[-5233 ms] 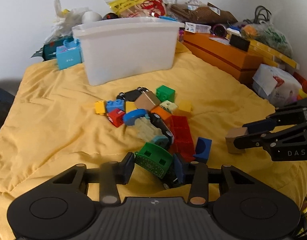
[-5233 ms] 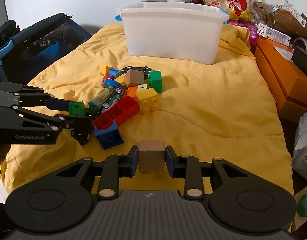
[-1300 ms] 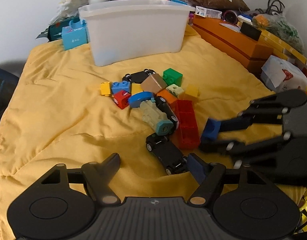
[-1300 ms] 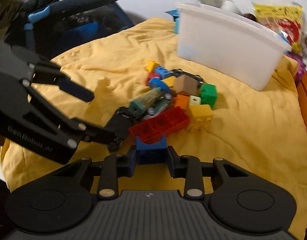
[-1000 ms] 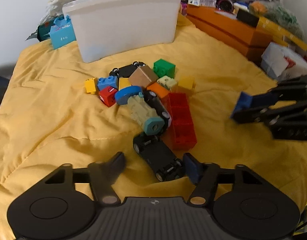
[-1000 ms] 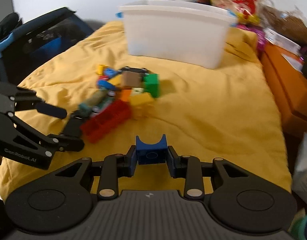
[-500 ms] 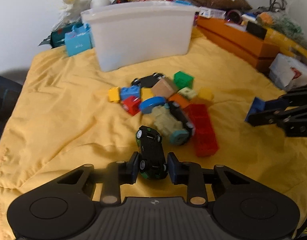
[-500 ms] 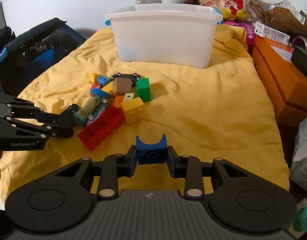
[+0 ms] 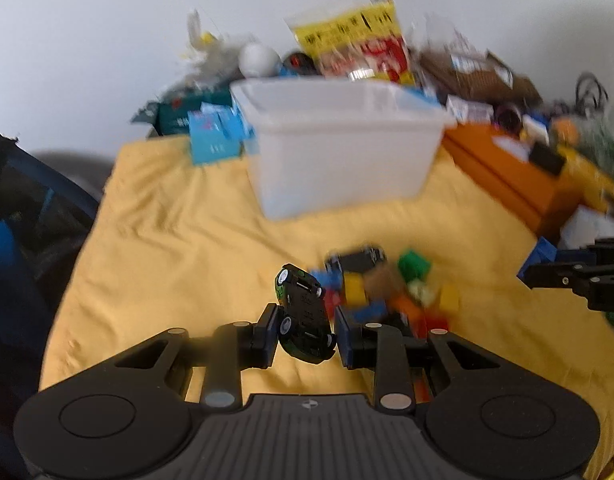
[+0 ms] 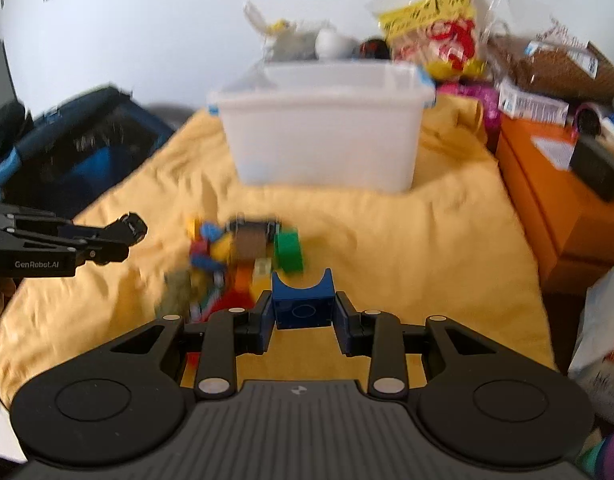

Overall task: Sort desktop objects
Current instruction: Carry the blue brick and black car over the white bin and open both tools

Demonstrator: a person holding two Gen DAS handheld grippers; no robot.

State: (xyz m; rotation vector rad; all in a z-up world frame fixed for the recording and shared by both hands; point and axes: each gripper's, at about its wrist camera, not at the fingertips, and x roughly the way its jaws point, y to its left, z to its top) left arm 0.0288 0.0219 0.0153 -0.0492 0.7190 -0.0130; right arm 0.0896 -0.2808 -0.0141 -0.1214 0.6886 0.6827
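My left gripper is shut on a dark green toy car, which points away from me above the yellow cloth. In the right wrist view that gripper comes in from the left with the car at its tip. My right gripper is shut on a blue arched brick; the left wrist view shows that brick at the right edge. A pile of coloured bricks and toys lies on the cloth. Behind it stands a white plastic bin.
Orange boxes run along the right side. Snack bags and clutter stand behind the bin. A dark blue bag sits off the cloth's left edge. A white sack lies at the right.
My left gripper closed on the toy car and lifted it off the cloth. The right gripper rose with the blue brick. Both views now sit higher and aim more toward the bin.
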